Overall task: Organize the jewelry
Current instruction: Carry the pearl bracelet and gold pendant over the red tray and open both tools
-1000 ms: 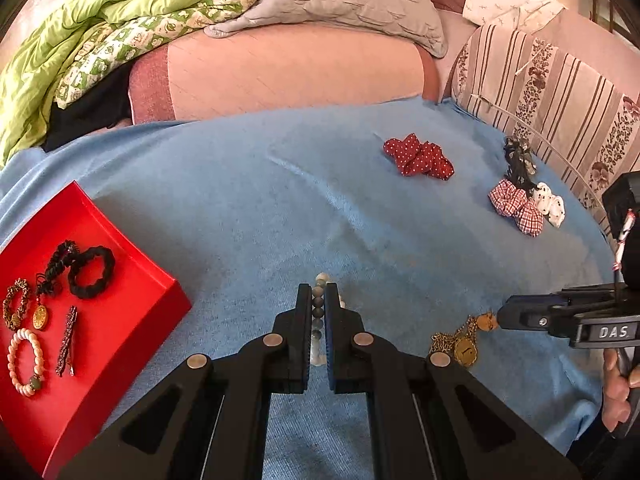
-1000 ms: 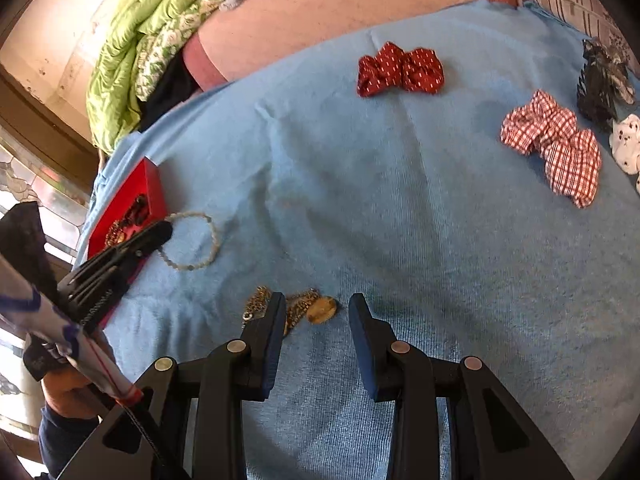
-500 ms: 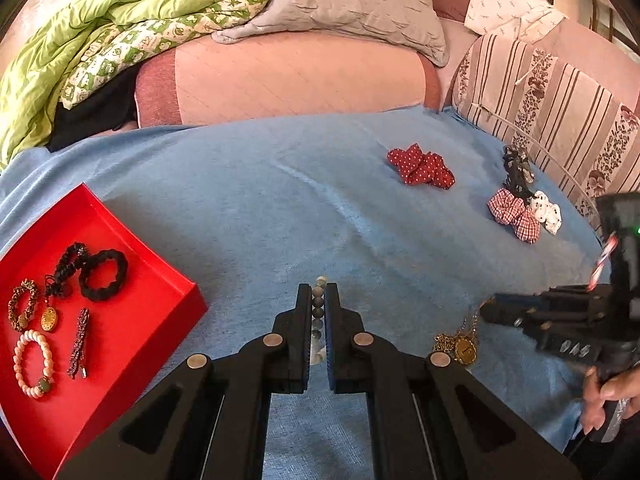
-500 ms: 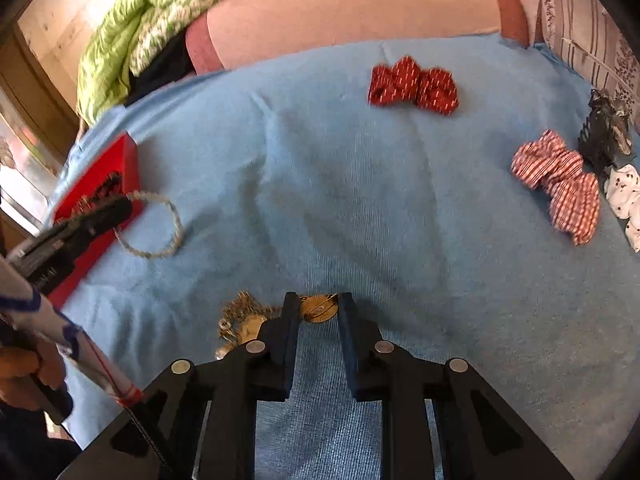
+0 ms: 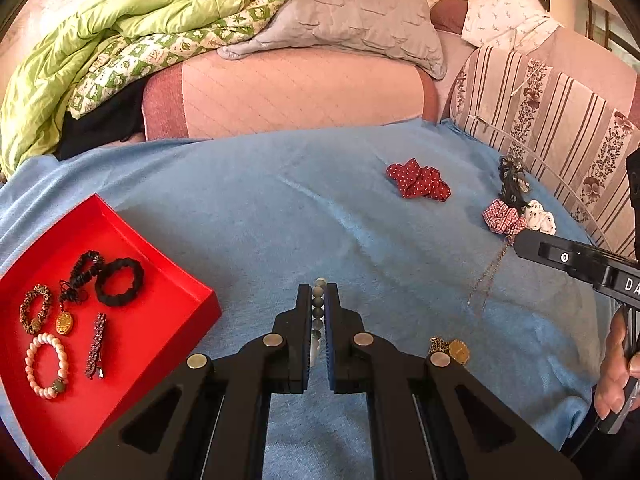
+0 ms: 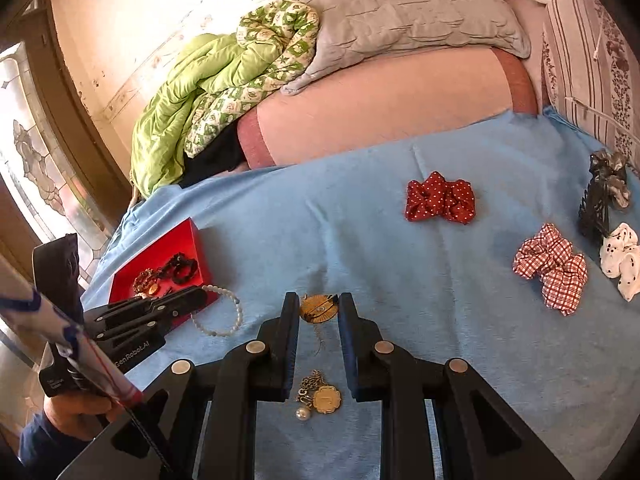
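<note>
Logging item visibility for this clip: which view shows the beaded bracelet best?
The right wrist view: the beaded bracelet shows as a full loop on the blue blanket, one end pinched by the left gripper. In the left wrist view, only a few beads show between its fingers.

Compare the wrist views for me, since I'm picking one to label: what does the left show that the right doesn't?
Left only: the pearl bracelet and beaded clip in the red tray.
Right only: a window, a gold pendant with a pearl, the whole loop of the bead bracelet held by the left gripper.
Both: red dotted scrunchie, gingham scrunchie.
</note>
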A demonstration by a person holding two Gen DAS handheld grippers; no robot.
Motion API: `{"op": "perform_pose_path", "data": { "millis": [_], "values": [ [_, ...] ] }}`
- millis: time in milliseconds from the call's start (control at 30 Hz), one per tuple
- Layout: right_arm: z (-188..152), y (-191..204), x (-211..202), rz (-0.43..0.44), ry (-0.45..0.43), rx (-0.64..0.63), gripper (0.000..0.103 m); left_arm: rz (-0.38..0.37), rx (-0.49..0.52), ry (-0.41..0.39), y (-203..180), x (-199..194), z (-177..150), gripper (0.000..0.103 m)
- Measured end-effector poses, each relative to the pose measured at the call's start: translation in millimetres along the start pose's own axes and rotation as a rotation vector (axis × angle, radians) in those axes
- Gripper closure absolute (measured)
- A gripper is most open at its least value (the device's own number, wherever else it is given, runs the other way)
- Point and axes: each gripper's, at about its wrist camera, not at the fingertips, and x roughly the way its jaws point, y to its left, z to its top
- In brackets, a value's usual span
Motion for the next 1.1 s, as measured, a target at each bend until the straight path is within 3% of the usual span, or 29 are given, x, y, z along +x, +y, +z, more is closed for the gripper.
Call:
{"op": "perform_pose_path", "data": {
  "millis": [733, 1100],
  "values": [
    [-2, 20, 11, 0.015, 0.015, -0.031, 0.082, 0.033, -0.038, -0.074, 23, -31, 6, 0.098],
    [10, 55, 25, 0.059, 0.005, -0.058, 0.082, 0.072, -0.064, -0.116, 42, -50, 7, 0.098]
  ]
}}
